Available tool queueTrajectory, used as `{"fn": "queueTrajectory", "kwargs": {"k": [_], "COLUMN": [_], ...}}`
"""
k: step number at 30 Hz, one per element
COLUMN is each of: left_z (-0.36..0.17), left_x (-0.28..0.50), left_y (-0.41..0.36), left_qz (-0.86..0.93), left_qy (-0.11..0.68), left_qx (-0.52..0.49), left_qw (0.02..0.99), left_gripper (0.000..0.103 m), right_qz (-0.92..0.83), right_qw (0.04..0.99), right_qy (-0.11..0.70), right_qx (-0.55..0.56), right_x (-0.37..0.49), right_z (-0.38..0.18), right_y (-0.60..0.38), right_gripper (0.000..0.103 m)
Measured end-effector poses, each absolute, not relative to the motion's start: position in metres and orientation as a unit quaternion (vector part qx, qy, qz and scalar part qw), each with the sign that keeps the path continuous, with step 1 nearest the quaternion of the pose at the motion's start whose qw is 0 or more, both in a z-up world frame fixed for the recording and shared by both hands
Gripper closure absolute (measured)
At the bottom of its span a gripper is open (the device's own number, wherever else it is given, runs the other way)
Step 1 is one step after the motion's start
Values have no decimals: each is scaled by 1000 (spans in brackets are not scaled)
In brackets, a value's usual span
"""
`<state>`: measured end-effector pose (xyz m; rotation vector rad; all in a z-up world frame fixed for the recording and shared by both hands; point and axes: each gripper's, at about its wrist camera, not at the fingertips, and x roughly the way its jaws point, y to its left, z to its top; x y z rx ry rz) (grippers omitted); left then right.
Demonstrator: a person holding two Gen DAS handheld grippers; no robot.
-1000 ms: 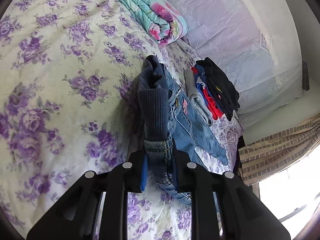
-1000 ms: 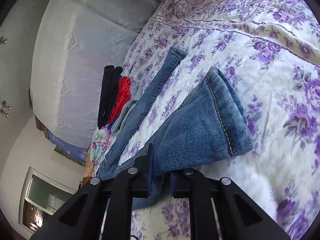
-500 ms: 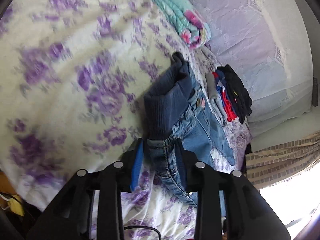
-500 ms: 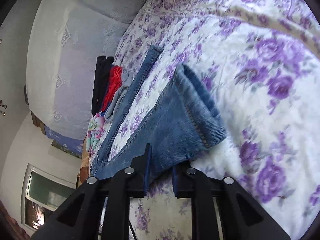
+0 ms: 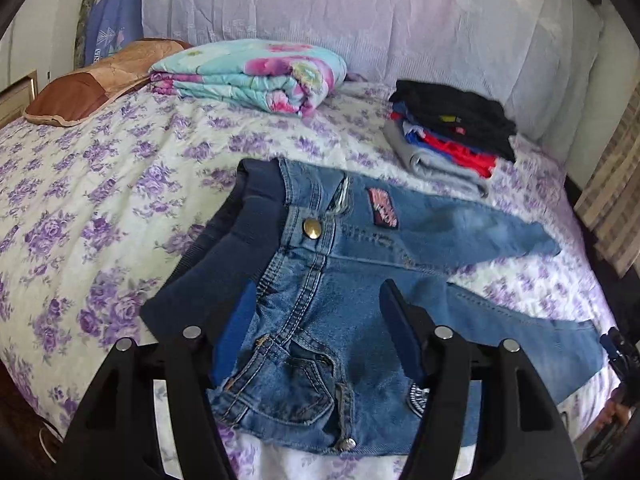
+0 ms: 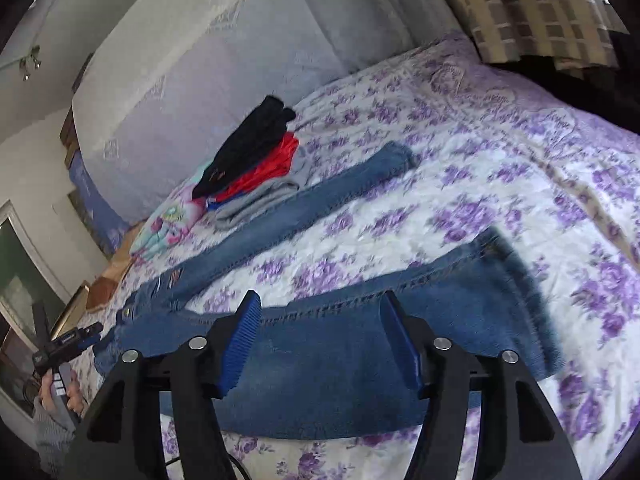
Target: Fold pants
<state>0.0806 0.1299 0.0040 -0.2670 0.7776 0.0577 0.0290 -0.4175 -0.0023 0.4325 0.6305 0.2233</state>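
With both the left tool (image 5: pixel 318 334) and right tool (image 6: pixel 320 342) apart above the jeans (image 5: pixel 320 280), spread flat on the bed (image 5: pixel 100 200), regrip the leg at 3 o'clock and fold it onto the other, seams aligned.

The blue denim pants (image 5: pixel 320 280) lie flat on the bed, front side up, waist toward the left-hand camera, with a dark ribbed waistband, a brass button and a pink patch on one thigh. The two legs spread apart in a V: one stretches toward the stacked clothes, the other (image 6: pixel 360 344) runs along the near edge, its cuff wide.
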Motion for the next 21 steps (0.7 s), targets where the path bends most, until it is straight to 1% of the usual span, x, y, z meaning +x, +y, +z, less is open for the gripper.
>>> {"fn": "queueTrajectory", "kwargs": {"k": [2,3,5,7,8,9,10,11,12,13,14,17,18,19,21], "left_z": [-19,-27,-32,-23,-14,-3,7,16,21,20,13,-31,-34,-28,-6], "left_x": [95,98,95,89,86,82,80,80,84,91,102,139,140,137,135], "left_y": [134,137,137,135,135,137,136,133,130,126,122,121,120,117,122], "left_qz": [44,39,25,34,48,48,43,43,50,57,67,96,100,99,63], "left_qy": [409,418,416,412,403,382,359,344,335,338,352,445,441,429,410], "left_qx": [-118,-118,-97,-90,-96,-105,-110,-109,-98,-82,-62,-29,-21,-14,-40], "left_qw": [904,900,904,906,909,917,926,932,936,936,931,890,892,898,909], "left_gripper": [41,41,41,41,37,27,16,12,9,8,8,9,8,8,8], "right_qz": [105,110,117,95,81,86,100,112,118,123,128,141,140,141,147], "right_qw": [906,902,907,912,917,922,925,928,931,932,930,893,887,891,898], "right_qy": [358,368,363,362,351,338,329,322,316,314,323,409,421,413,396], "right_qx": [201,198,178,170,168,166,161,152,141,130,121,124,128,127,125], "right_x": [43,45,39,36,34,33,35,39,43,48,56,83,87,86,87], "right_z": [-28,-37,-36,-26,-17,-7,2,10,14,15,11,-27,-36,-34,-14], "right_y": [-412,-411,-409,-410,-411,-409,-404,-396,-389,-381,-373,-360,-361,-362,-363], "right_gripper": [37,38,39,37,37,36,33,28,25,19,16,16,16,16,16]}}
